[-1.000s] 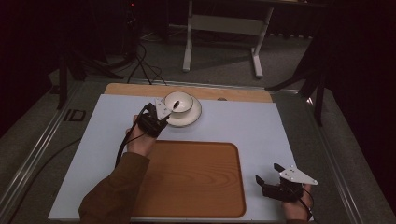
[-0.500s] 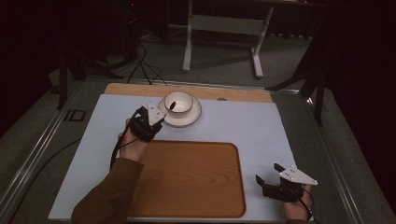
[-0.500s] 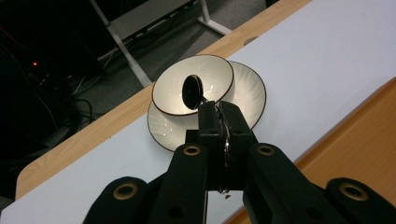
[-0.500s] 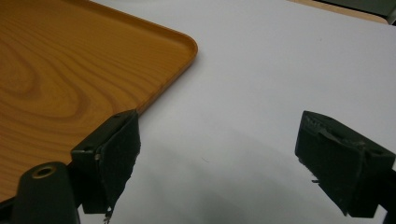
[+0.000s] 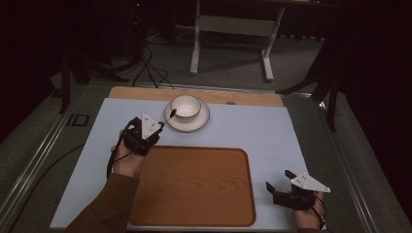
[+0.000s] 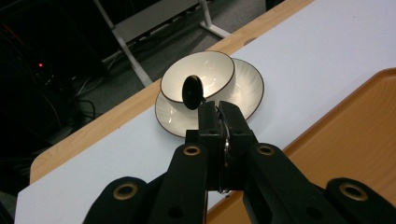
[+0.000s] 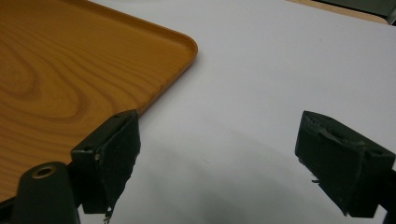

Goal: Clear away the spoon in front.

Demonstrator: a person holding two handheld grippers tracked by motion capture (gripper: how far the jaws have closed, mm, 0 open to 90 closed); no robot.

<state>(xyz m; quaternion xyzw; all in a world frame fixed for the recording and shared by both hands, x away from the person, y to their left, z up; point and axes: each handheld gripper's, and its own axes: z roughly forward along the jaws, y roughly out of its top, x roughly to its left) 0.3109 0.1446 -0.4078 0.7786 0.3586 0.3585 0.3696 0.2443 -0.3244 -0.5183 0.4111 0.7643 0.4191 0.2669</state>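
A white bowl (image 5: 186, 106) with a dark rim stands on a white saucer (image 5: 200, 121) at the far middle of the pale mat. My left gripper (image 5: 163, 125) is shut on a spoon (image 5: 171, 116), just left of the saucer. In the left gripper view the spoon's black bowl end (image 6: 192, 92) sticks out past the closed jaws of the left gripper (image 6: 218, 109), hanging in front of the white bowl (image 6: 210, 74) and saucer (image 6: 247, 88). My right gripper (image 5: 278, 179) rests open at the near right; the right gripper (image 7: 219, 144) has bare mat between its fingers.
A wooden tray (image 5: 194, 184) lies in the near middle of the mat, between the hands; its corner (image 7: 70, 60) sits just left of the right jaws. A wooden table strip (image 5: 243, 97) runs behind the saucer. Cables and a metal stand (image 5: 233, 29) lie on the dark floor beyond.
My left hand has drawn back to the left and toward the near side with the spoon, away from the bowl. The right gripper has stayed still.
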